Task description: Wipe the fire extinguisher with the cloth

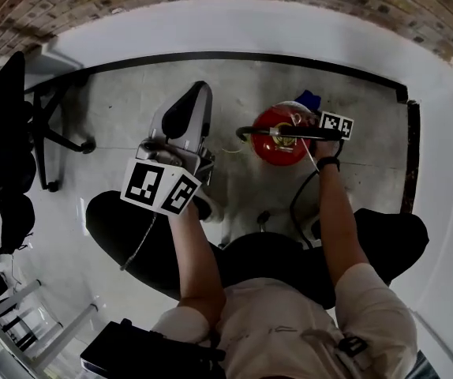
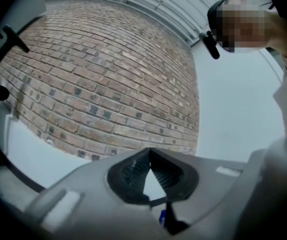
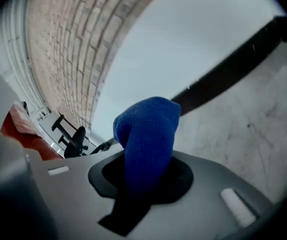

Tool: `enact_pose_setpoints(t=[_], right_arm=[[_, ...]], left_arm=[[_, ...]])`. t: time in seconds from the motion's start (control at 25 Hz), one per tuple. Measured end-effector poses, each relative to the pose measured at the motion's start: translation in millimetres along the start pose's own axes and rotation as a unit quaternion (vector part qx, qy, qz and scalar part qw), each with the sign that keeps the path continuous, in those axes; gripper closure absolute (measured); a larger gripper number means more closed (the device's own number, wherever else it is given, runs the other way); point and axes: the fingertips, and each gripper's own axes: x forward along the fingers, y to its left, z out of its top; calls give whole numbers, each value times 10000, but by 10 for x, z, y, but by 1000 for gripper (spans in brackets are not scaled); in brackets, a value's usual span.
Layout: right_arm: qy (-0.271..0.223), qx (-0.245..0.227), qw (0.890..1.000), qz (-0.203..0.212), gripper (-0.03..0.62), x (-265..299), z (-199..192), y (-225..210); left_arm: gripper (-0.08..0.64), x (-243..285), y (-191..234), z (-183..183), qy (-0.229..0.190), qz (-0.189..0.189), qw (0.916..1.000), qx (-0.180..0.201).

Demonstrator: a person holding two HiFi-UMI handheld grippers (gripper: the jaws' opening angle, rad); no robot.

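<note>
Office chair (image 1: pixel 9 125): far to the left of the left fingers, well apart from the work
Left gripper (image 2: pixel 150 156): held up off the floor and aimed at the brick wall (image 2: pixel 98 84); its ribbed pads (image 2: pixel 132 171) meet at the tips, with only a thin wedge of daylight behind them; nothing is caught between them
Fire extinguisher (image 1: pixel 278 144): standing upright on the pale floor (image 1: pixel 132 93), to the right of the left fingers and just beside the right ones; red body, black lever and valve on top, a dark hose trailing down toward the person
Right gripper (image 3: pixel 144 176): down at the top of the extinguisher, on its right side; jaws pinched on the cloth
Cloth (image 3: pixel 148 134): blue knit, bunched into a soft lump that sticks out past the right fingertips; I cannot tell whether it touches the cylinder yet
Handling, extinguisher: I judge it heavy, rigid and smooth-painted, so it should stay put under light wiping; a hard sideways push high up might rock it; the free left fingers could steady it at the lever or neck, the firmest hold
Handling, cloth: light, limp, grippy; best held by a fold deep in the jaws so the loose end drags over the curve
</note>
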Motion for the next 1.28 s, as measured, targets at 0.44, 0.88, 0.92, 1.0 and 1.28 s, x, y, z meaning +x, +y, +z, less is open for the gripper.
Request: enact_pose_setpoints(t=[0.44,0.88,0.92,1.0,1.28], right_arm=[[-2140,-2273,9499,141,502,-2022,730,2011],[-2707,-3559,8941,-256,502,-3912,-364,3441],[-2720,-3597,8922,-260,503,-4013,-529,3530],[-2736,-3786,8837,-299,503,-4191,-885,3733],[-2805,-3956,8736,-410,500,-4866,-1998,4392]], left_arm=[[557,-1036,-1003,35,-252,-99,9996,52],[557,-2302,-2342,-208,-222,-242,9983,488],[557,-2434,-2441,-251,-254,-208,9976,604],[557,-2715,-2607,-307,-314,-97,9965,765],[557,-3725,-3273,-349,-463,95,9937,1019]])
